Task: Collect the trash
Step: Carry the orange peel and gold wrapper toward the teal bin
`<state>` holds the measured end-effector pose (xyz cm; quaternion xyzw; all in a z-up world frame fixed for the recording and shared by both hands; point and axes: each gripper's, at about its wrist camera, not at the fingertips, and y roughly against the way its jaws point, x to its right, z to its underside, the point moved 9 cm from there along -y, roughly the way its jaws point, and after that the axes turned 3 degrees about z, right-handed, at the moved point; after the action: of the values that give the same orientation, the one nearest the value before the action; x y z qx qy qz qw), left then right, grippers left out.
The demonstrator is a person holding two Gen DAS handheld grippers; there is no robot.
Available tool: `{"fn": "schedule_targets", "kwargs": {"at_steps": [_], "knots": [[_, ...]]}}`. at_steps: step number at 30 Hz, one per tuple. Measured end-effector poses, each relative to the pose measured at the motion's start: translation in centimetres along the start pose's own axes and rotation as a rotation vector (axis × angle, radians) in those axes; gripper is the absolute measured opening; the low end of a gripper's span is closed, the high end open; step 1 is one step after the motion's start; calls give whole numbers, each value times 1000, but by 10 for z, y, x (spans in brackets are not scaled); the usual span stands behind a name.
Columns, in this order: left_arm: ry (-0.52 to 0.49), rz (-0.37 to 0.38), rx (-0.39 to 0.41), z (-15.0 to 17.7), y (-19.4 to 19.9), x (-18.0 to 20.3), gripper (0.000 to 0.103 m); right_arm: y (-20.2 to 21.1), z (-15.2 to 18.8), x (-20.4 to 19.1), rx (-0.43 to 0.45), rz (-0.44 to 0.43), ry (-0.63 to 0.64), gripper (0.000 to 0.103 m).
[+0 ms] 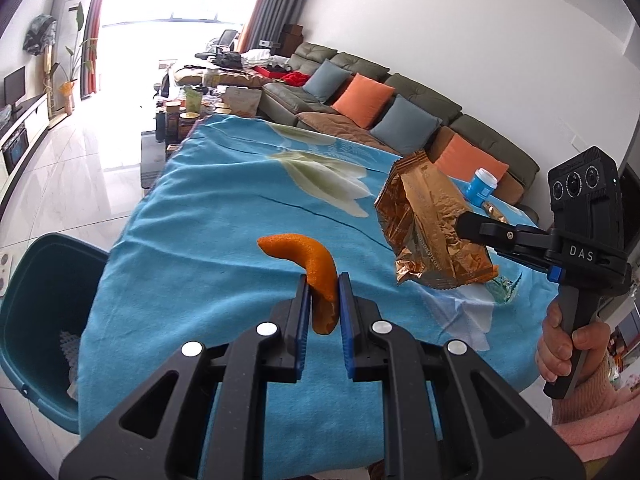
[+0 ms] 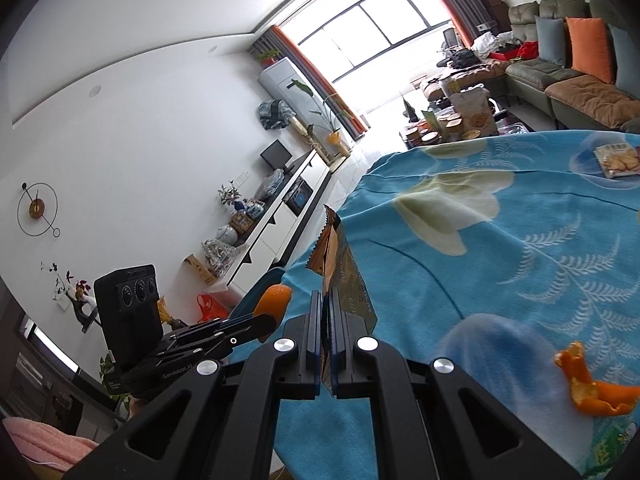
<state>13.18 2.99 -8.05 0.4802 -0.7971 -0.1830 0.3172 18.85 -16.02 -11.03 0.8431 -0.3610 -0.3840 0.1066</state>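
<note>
- A bright living room with a long sofa along the white wall; in front, a table under a blue flowered cloth.
- A teal bin stands on the floor just beside the table's left edge, with some pale netting visible inside.
- The left gripper pinches a curled piece of orange peel between its blue pads, holding it above the cloth near the bin side of the table.
- The right gripper has its jaws pressed together on a crumpled golden-brown snack bag, lifted clear of the cloth; from its own camera the bag shows edge-on.
- A hand in a pink sleeve grips the right tool's handle.
- Another orange peel scrap lies on the cloth at the right.
- A small snack packet lies farther back on the cloth.
- A blue tub rests near the table's far right edge, behind the bag.
</note>
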Motion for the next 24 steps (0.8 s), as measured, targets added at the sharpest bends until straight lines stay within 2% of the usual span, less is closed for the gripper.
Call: {"fn": "schedule_targets", "kwargs": {"at_steps": [24], "knots": [[125,-170,99,5,75,-89,14,-82,0,-82,-125,-148,112,2]]}}
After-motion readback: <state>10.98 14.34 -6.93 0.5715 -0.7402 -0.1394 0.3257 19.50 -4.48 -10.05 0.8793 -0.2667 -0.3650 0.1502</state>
